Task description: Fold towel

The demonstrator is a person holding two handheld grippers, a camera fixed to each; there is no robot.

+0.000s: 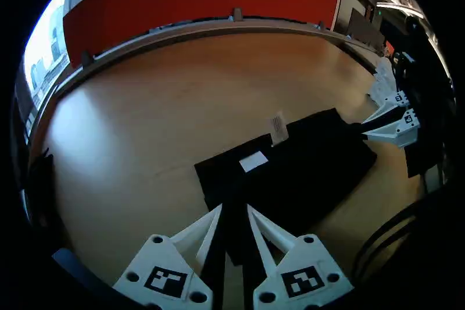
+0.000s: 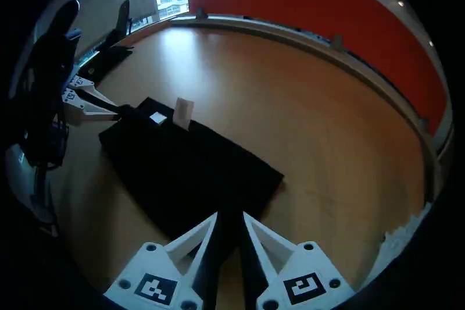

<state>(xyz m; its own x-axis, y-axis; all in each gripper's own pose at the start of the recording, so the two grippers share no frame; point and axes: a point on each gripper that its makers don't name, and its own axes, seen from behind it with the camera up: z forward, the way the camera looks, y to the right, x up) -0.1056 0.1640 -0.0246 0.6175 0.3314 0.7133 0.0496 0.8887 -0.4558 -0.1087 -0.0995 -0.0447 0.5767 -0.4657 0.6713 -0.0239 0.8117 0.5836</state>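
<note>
1. Lying flat on the wooden table [image 1: 145, 124], the black towel [image 1: 302, 164] stretches between the two grippers. A pale label [image 1: 279, 128] stands up from it, with a white patch [image 1: 254, 161] just beside that.
2. The left gripper [image 1: 234, 223] pinches one end of the towel, dark cloth filling the narrow gap between its fingers. The right gripper [image 2: 229, 228] pinches the opposite end the same way.
3. The fold looks not yet made: the towel lies spread out, and both ends are held ready to be lifted over.
4. The main risk is a slip. The fingers take little cloth at each end, so a quick or uneven lift could pull an end free. It could also drag the whole towel across the smooth wood instead of folding it.
5. If one end travels farther than the other, the edges would likely land askew, and the upright label could get caught crooked in the crease.
6. Around the towel the table is bare wood, with wide room toward the red panel [image 1: 192, 2], which stands well apart from the towel along the table's far edge. A pale heap [image 2: 401, 240] sits beyond the end that the right gripper holds, too blurred to name.
</note>
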